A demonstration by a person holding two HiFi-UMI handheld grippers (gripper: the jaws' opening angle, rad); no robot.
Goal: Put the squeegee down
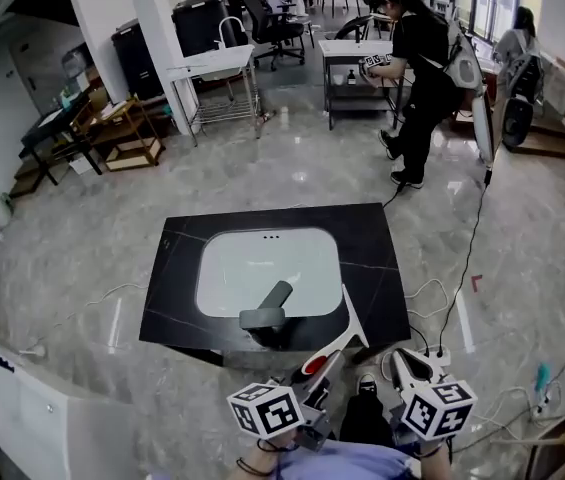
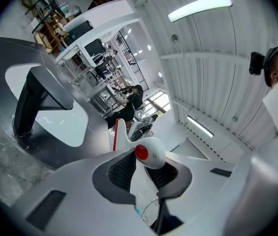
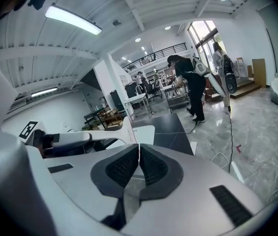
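Where the squeegee (image 2: 148, 151) is sitting: it is riding in the left gripper (image 2: 142, 170), whose jaws are clamping its white handle just behind the red dot; its blade is pointing out over the near edge of the black table (image 1: 372, 238).
Right gripper (image 3: 139, 165): its jaws are resting together, holding nothing.
On the table: a dark grey tool (image 1: 267, 308) is lying on the white inset panel (image 1: 262, 253), near the blade.
Risk: if the jaws are letting go while the handle is hanging past the edge, the squeegee is likely tipping off and dropping — or, coming down too far in, the blade is knocking the dark grey tool.
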